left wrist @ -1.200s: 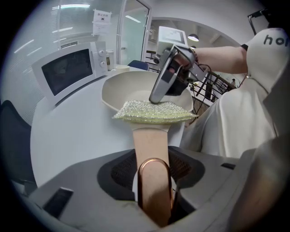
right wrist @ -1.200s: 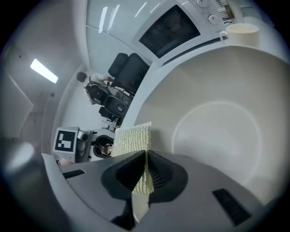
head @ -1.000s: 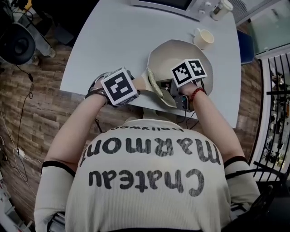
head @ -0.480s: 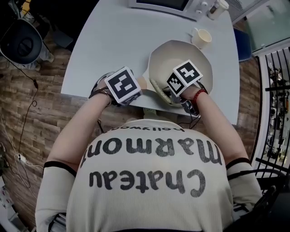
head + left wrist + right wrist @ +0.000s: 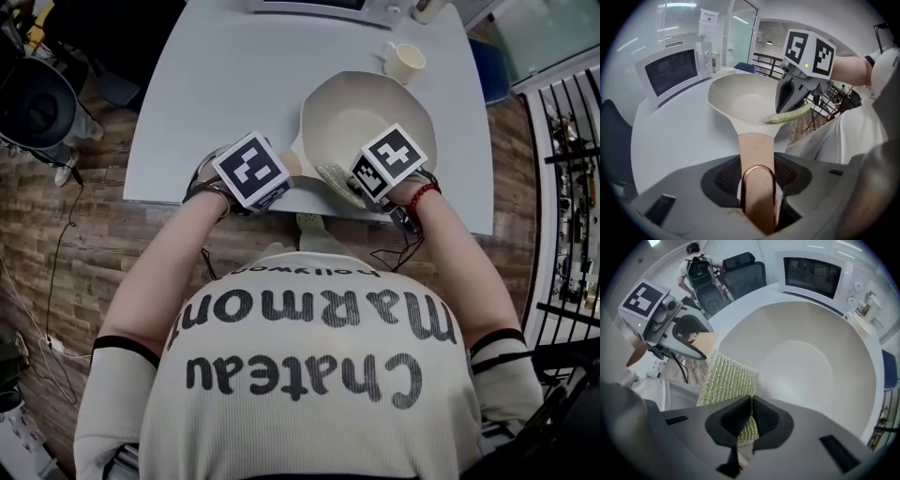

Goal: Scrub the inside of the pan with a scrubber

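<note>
A cream pan (image 5: 361,122) sits on the grey table (image 5: 225,84), its tan handle (image 5: 756,159) pointing toward me. My left gripper (image 5: 251,173) is shut on that handle, whose copper loop end (image 5: 758,197) lies between the jaws. My right gripper (image 5: 389,164) is shut on a green-gold mesh scrubber (image 5: 729,380). The scrubber (image 5: 333,178) lies against the pan's near inner wall (image 5: 801,366), close to the handle side. The same scrubber (image 5: 787,114) shows at the pan's rim in the left gripper view.
A white microwave (image 5: 675,70) stands at the far edge of the table. A cream cup (image 5: 403,61) sits just beyond the pan. An office chair (image 5: 740,270) stands past the table's left side. The table's near edge (image 5: 178,199) runs under my hands.
The right gripper has drawn the scrubber from the pan's left rim down along the near inner wall. The left gripper keeps its hold on the handle.
</note>
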### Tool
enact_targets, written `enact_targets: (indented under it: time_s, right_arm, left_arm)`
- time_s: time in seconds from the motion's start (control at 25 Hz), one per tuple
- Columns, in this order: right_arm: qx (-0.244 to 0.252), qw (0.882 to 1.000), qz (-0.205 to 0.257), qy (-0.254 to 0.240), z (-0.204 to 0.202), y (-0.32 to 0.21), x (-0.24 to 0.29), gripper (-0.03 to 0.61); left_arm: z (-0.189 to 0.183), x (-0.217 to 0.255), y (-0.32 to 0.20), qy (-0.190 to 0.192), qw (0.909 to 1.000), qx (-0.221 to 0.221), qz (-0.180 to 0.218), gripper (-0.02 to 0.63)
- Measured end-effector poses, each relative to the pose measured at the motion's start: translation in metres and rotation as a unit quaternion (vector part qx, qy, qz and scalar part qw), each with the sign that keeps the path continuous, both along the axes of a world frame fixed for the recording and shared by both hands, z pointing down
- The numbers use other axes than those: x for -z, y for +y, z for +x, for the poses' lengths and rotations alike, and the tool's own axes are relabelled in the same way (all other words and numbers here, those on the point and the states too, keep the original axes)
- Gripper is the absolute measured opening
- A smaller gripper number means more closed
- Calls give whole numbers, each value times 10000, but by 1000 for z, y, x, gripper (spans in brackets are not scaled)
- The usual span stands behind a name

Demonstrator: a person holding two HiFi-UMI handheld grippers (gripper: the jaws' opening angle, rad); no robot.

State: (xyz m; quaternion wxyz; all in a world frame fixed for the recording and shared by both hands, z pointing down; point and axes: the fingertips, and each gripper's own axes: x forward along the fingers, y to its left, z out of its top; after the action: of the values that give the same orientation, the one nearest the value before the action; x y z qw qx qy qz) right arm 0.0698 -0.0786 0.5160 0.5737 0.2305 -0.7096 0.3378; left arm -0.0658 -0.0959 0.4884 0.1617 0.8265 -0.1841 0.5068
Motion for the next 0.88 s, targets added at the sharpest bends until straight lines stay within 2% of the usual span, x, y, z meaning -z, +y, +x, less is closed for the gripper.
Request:
enact_targets:
  time_s: [0.2, 0.36, 0.64, 0.88]
  right_arm:
    - [442, 9965, 205, 680, 35, -2, 10, 17]
    - [579, 9919, 279, 1099, 71, -3, 9, 17]
    - [499, 9854, 481, 1554, 122, -18, 5, 17]
    - [890, 9668, 1053, 2153, 150, -45, 7, 17]
  left_arm:
    - [7, -1, 12, 173, 9992, 36, -354, 193]
    - [2, -6, 23, -9, 9980, 157, -617, 193]
    - [8, -11, 24, 198, 9992, 147, -312, 195]
    - [7, -8, 30, 59, 9996, 126, -231, 195]
